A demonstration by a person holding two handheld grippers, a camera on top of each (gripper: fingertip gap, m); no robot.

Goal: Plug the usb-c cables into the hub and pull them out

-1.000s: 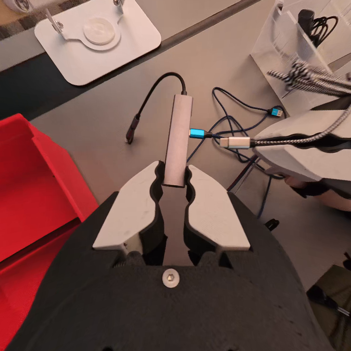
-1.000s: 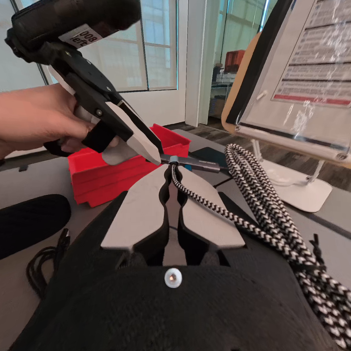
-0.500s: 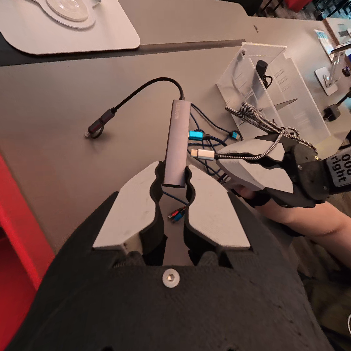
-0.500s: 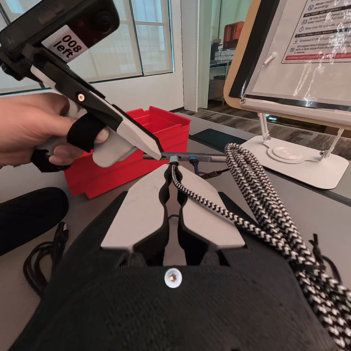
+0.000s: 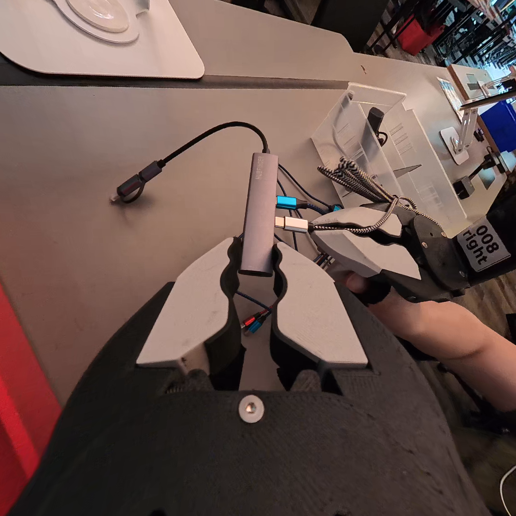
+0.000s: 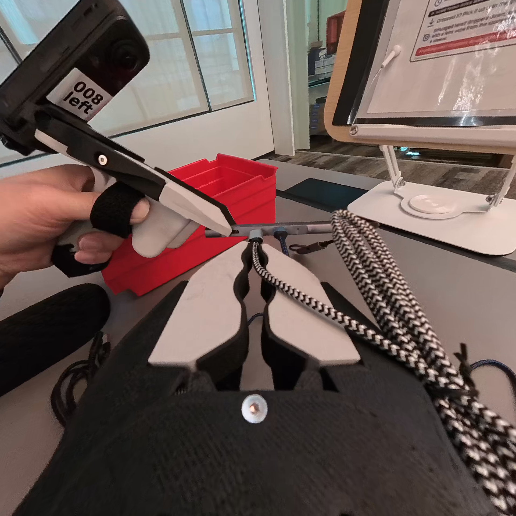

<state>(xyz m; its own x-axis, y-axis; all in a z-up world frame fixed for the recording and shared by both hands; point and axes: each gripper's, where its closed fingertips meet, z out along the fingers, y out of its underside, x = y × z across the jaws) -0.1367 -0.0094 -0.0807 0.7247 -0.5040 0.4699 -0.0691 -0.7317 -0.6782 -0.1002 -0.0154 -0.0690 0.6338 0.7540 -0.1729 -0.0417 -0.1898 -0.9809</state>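
The left hand-held gripper (image 5: 256, 252) is clamped on the near end of the grey hub (image 5: 259, 215), which is lifted clear of the grey tabletop (image 5: 83, 156) and points away from the camera; the hub's own short black lead (image 5: 195, 145) curves off its far end and down to a dark plug lying on the tabletop. A blue-shelled cable plug (image 5: 286, 202) sits seated in the hub's right side; just nearer, the silver usb-c plug (image 5: 290, 224) of the black-and-white braided cable (image 5: 360, 181) has its metal tip at the hub's side, and whether it has entered the port cannot be told from here. The right hand-held gripper (image 5: 314, 227) is closed on that braided cable just behind the silver plug. The right wrist view shows what the left does not: the right hand-held gripper (image 6: 254, 247) from behind with the cable (image 6: 293, 290) pinched between its tips, the hub (image 6: 279, 229) edge-on with both plugs against it, the left hand-held gripper (image 6: 227, 227) held by a hand (image 6: 47, 215), a red bin (image 6: 223, 201) behind, and a tilted sign on a white stand (image 6: 435, 215). Only the left wrist view shows the clear plastic organiser (image 5: 377, 134) towards the tabletop's far right corner and loose blue cables (image 5: 290, 240) under the hub.
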